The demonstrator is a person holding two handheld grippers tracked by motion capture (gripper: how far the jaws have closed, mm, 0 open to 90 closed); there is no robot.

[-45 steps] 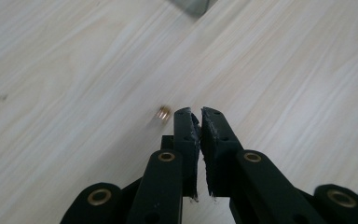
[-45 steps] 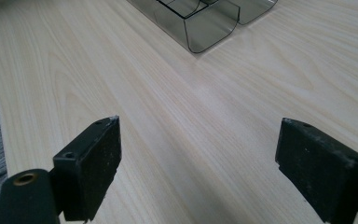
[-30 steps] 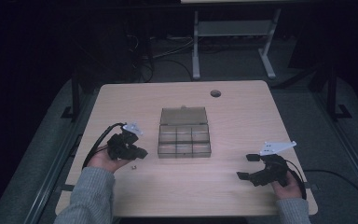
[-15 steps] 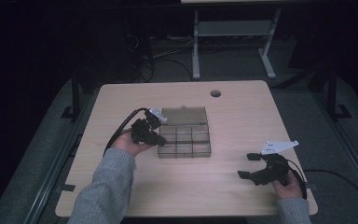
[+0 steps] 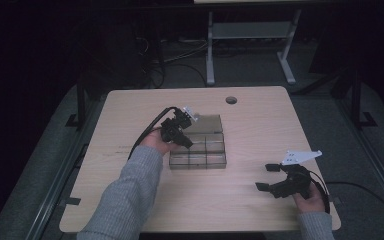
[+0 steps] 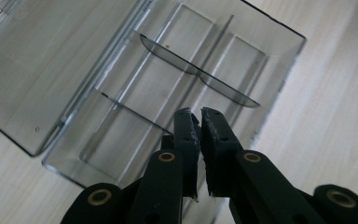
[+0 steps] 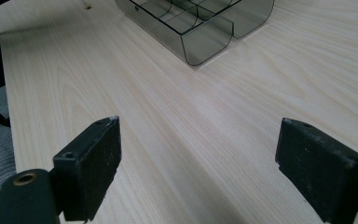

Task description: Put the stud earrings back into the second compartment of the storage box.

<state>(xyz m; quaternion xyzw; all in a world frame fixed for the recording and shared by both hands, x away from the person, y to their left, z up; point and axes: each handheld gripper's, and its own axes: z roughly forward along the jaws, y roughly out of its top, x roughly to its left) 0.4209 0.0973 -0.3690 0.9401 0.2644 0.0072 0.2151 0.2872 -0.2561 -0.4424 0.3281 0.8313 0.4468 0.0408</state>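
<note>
A clear smoky plastic box (image 5: 215,159) with several compartments lies mid-table, its lid (image 5: 209,123) folded open behind it. My left gripper (image 5: 186,143) hovers over the box's left side, jaws shut. In the left gripper view the left gripper (image 6: 200,115) points down at the empty compartments (image 6: 168,88) beside the lid (image 6: 42,60); I see nothing between its pads. My right gripper (image 5: 264,176) rests near the table's front right, jaws wide open. The right gripper (image 7: 198,154) faces bare wood, with the box (image 7: 186,28) farther off.
The wooden table (image 5: 130,115) has a round cable hole (image 5: 231,100) at the back. A tiny speck (image 7: 87,5) lies on the wood left of the box. Dark floor and a metal stand (image 5: 250,35) lie beyond the table.
My left hand has moved from the table's left side toward the right and away, coming over the box. The right gripper has stayed put.
</note>
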